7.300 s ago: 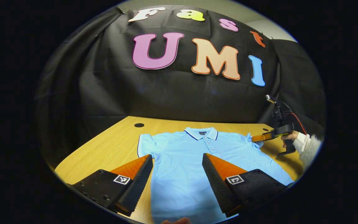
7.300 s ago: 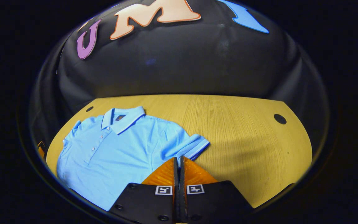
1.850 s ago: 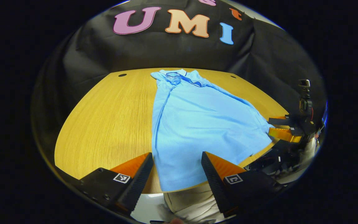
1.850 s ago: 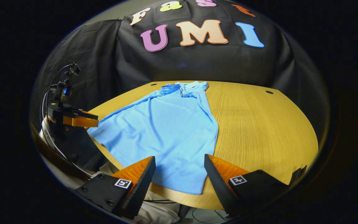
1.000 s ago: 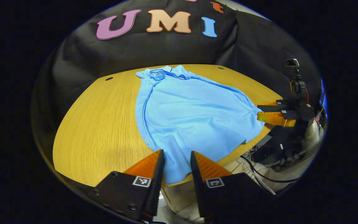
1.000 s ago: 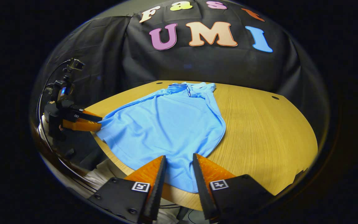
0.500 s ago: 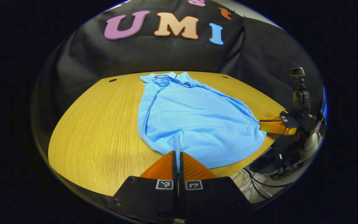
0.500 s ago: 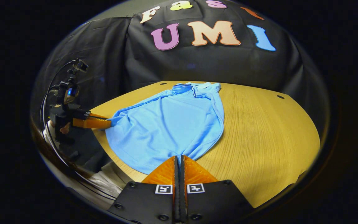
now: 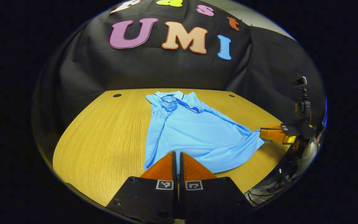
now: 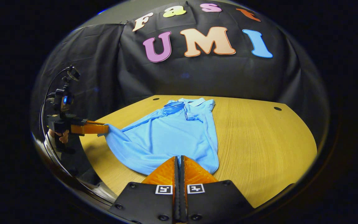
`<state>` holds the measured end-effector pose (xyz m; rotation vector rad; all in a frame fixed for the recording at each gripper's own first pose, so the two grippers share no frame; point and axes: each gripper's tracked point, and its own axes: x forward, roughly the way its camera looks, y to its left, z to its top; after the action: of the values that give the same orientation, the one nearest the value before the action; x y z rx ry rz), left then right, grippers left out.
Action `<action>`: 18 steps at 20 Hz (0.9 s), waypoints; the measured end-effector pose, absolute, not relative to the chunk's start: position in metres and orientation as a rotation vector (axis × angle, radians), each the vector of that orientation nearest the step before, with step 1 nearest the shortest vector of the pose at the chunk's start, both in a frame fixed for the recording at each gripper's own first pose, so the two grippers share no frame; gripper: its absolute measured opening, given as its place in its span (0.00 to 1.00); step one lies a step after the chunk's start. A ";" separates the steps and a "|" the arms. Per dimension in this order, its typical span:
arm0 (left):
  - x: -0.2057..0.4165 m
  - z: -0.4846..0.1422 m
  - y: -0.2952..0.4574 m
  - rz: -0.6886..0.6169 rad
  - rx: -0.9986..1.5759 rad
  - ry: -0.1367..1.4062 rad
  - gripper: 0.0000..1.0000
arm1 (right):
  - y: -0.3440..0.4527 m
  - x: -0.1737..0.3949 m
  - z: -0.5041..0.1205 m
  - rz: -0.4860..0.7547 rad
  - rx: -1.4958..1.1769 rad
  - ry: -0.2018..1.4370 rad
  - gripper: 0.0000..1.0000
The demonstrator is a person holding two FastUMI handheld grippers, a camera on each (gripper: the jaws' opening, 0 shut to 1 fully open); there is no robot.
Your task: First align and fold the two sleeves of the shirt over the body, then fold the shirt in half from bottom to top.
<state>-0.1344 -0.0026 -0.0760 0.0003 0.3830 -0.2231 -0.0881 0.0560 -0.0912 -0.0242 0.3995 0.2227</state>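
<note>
A light blue polo shirt [image 9: 194, 130] [image 10: 169, 133] lies on the wooden table [image 9: 104, 130] [image 10: 259, 137], collar at the far side, both sleeves folded over the body. My left gripper [image 9: 176, 153] is shut on the shirt's bottom hem at one corner and holds it lifted off the table. My right gripper [image 10: 179, 157] is shut on the other hem corner, also raised. In the left gripper view the right gripper [image 9: 261, 133] shows at the right with cloth pinched in it. In the right gripper view the left gripper [image 10: 106, 128] shows at the left, gripping the hem.
Two round cable holes [image 9: 117, 95] [image 10: 277, 108] sit near the table's far corners. The black booth cloth [image 9: 166, 71] hangs behind the table. A hand [image 10: 60, 134] holds the left gripper's handle. Bare wood lies on both sides of the shirt.
Both grippers closed on the hem corners about a second ago. Since then they have lifted the hem and carried it forward toward the collar, so the shirt looks shorter and bunched.
</note>
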 end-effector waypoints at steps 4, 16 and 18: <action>-0.087 -0.043 0.003 -0.209 -0.010 0.317 0.00 | 0.049 -0.042 -0.059 0.195 -0.078 0.340 0.03; 0.090 0.000 0.047 -0.115 -0.060 0.275 0.00 | 0.021 0.142 -0.041 0.057 -0.021 0.370 0.03; 0.118 -0.003 0.051 -0.111 -0.100 0.288 0.00 | 0.014 0.176 -0.039 0.024 -0.046 0.367 0.01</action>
<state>0.1178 0.0515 -0.0028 -0.0998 0.2883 -0.1113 0.1760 0.0142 -0.0391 -0.0463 0.3673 0.0243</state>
